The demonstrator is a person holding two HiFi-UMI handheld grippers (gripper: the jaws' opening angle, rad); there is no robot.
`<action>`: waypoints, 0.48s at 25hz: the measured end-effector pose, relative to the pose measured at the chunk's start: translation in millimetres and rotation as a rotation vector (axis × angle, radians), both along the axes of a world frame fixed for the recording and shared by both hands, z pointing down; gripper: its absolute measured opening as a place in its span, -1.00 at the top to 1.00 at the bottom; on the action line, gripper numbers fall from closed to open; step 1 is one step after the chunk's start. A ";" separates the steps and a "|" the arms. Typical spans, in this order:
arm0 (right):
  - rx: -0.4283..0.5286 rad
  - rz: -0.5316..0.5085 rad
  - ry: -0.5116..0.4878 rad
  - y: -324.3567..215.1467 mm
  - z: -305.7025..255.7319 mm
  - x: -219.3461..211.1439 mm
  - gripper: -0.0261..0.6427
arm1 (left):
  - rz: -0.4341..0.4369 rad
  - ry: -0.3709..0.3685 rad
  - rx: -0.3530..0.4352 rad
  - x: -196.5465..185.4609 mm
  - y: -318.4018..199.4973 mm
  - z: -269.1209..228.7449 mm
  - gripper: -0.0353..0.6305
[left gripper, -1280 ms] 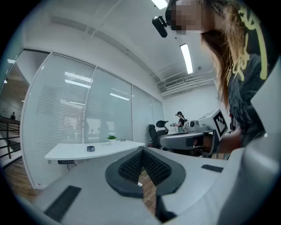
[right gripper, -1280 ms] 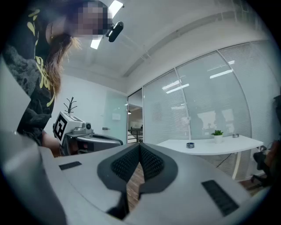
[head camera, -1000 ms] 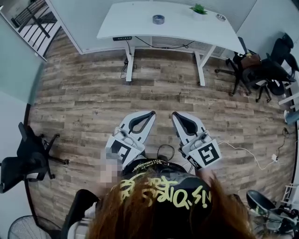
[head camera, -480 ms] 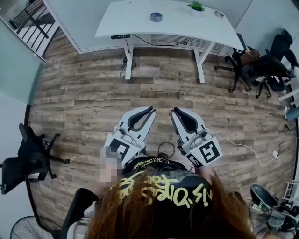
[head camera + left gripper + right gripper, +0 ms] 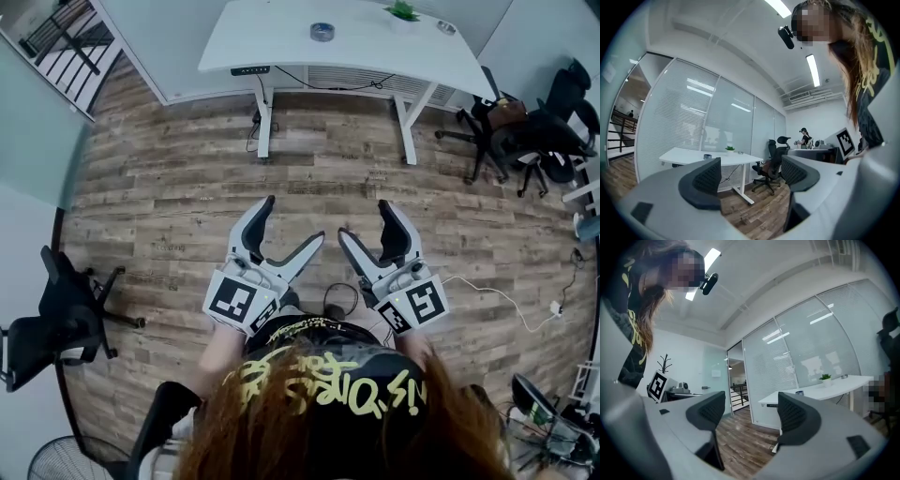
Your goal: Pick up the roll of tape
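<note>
The roll of tape (image 5: 322, 32) is a small grey ring lying on the white desk (image 5: 281, 42) far across the room. It also shows small on the desk in the left gripper view (image 5: 708, 156) and in the right gripper view (image 5: 800, 393). My left gripper (image 5: 292, 222) and right gripper (image 5: 366, 220) are held side by side over the wooden floor, close to the person's body and pointing level toward the desk. Both pairs of jaws are opening and stand wide, with nothing between them. Neither gripper is anywhere near the tape.
A potted plant (image 5: 401, 11) and a small dish (image 5: 444, 27) share the desk. Black office chairs (image 5: 525, 141) crowd the right side, and another chair (image 5: 56, 319) stands at the left. A white cable (image 5: 497, 300) lies on the floor. Another person (image 5: 805, 137) stands far off.
Both grippers' jaws were shut in the earlier frames and now stand wide apart. The left gripper has shifted slightly forward.
</note>
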State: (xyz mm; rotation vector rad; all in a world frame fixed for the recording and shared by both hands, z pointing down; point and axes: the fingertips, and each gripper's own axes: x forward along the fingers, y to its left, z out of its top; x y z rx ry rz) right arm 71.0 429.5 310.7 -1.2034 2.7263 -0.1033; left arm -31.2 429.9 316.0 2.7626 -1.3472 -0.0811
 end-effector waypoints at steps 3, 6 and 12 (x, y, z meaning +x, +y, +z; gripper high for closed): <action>-0.009 -0.014 0.002 0.3 3.4 -16.4 -0.07 | 0.016 -0.010 -0.009 -10.3 -0.5 4.0 -0.29; -0.017 -0.019 0.002 -1.8 6.5 -33.5 -0.07 | 0.045 -0.018 -0.016 -21.0 -1.0 7.3 -0.29; -0.010 0.020 -0.001 -5.7 14.4 -65.2 -0.07 | 0.086 -0.015 -0.019 -51.9 -5.9 17.4 -0.29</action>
